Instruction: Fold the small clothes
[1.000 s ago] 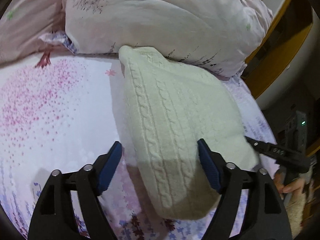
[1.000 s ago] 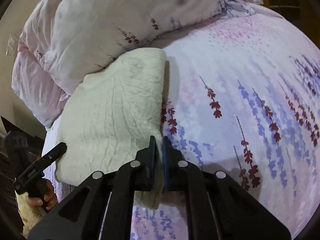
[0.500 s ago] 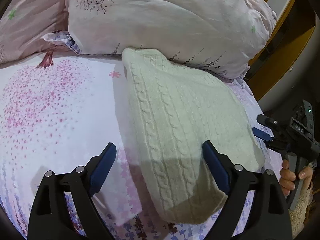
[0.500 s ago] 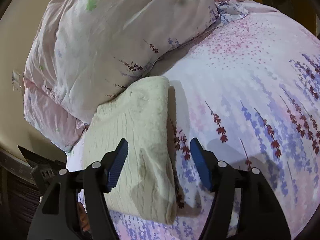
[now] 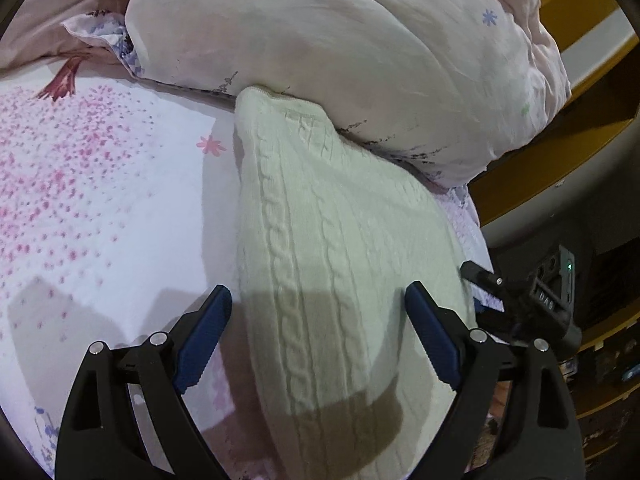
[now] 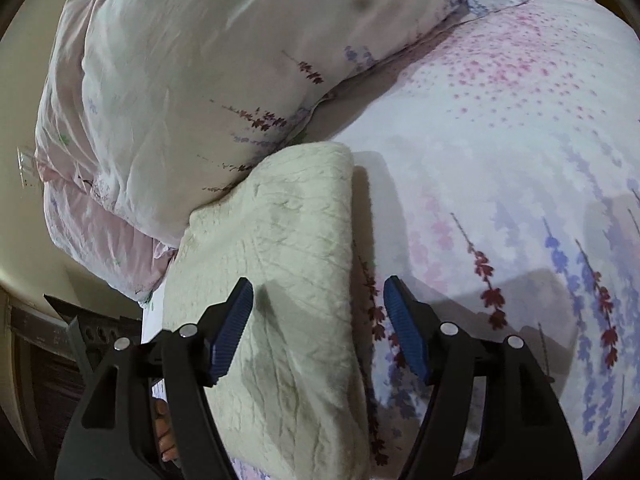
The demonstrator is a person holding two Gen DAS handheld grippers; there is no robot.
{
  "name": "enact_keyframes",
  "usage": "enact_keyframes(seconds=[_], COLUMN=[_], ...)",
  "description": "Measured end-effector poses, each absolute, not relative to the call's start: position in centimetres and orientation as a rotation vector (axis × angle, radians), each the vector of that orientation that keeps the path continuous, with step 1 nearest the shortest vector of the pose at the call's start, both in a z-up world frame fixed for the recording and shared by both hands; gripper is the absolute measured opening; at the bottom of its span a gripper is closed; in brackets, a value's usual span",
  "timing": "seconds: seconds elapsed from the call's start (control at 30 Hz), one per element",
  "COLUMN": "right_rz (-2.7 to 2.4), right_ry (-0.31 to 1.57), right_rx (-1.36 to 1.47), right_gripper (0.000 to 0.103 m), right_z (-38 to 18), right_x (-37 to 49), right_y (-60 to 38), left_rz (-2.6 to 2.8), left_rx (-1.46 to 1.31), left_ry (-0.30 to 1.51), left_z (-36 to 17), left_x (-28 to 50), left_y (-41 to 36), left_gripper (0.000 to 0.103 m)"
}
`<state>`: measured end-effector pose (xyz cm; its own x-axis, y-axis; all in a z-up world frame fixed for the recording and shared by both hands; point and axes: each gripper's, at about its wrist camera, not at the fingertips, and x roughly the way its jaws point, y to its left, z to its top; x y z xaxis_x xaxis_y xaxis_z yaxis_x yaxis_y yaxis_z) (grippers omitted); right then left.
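A folded cream cable-knit sweater (image 5: 332, 248) lies on the floral bedsheet (image 5: 100, 200), its far end against a pale duvet (image 5: 340, 40). My left gripper (image 5: 320, 332) is open and empty, its blue pads straddling the sweater's near end from above. In the right wrist view the same sweater (image 6: 280, 264) lies by the duvet (image 6: 192, 72). My right gripper (image 6: 318, 326) is open and empty over the sweater's right edge. The right gripper also shows at the right of the left wrist view (image 5: 532, 300).
The bed's edge falls away beside the sweater, with dark furniture (image 5: 600, 340) and a yellow wooden frame (image 5: 560, 120) beyond. A beige wall with a socket (image 6: 24, 160) is at the left. The floral sheet (image 6: 500, 160) stretches to the right.
My right gripper was shut on the sweater's edge a second ago; it has opened, let go and pulled back. My left gripper stayed open and moved a little closer over the sweater.
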<state>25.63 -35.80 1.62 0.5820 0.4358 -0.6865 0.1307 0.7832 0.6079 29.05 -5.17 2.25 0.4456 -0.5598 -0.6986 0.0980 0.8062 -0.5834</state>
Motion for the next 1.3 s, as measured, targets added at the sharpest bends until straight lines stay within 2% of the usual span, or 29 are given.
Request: enact_keyframes(seconds=[0.37, 0.47, 0.5, 0.53, 0.6, 0.7, 0.77, 1.1, 1.3], right_rz=[0.291, 0.313, 0.316, 0.324, 0.349, 0.371, 0.390, 0.475, 0.500], right_ry=[0.977, 0.974, 0.977, 0.987, 0.986, 0.960, 0.926, 0.809, 0.794], right_rx=[0.612, 0.635, 0.635, 0.632, 0.652, 0.680, 0.669, 0.501, 0.344], right_gripper=[0.064, 0.061, 0.051, 0.046, 0.036, 0.031, 0.030, 0.029, 0.029], right_z=[1.4, 1.2, 1.1, 0.9, 0.5, 1.0, 1.9, 7.4, 7.5], right_x=[27.0, 27.2, 27.2, 27.3, 27.1, 26.4, 25.5, 21.8, 22.6], right_y=[-33.0, -32.9, -32.8, -32.5, -32.3, -32.5, -32.1, -25.7, -18.9], left_rz=[-0.481, -0.484, -0.486, -0.484, -0.493, -0.529, -0.551, -0.580, -0.479], left_rx=[-0.583, -0.606, -0.610, -0.611, -0.616, -0.627, -0.624, -0.550, -0.522], left_ry=[1.055, 1.058, 1.059, 1.059, 1.044, 1.022, 1.005, 0.906, 0.897], left_z=[1.6, 1.4, 1.3, 1.2, 1.4, 2.0, 2.6, 7.8, 8.5], left_x=[30.6, 30.8, 30.9, 30.8, 30.7, 30.2, 29.7, 25.0, 25.1], left_y=[-6.0, -5.9, -6.0, -6.0, -5.9, -5.7, -5.5, -0.4, 4.4], left_gripper=[0.088, 0.079, 0.074, 0.071, 0.056, 0.046, 0.044, 0.043, 0.044])
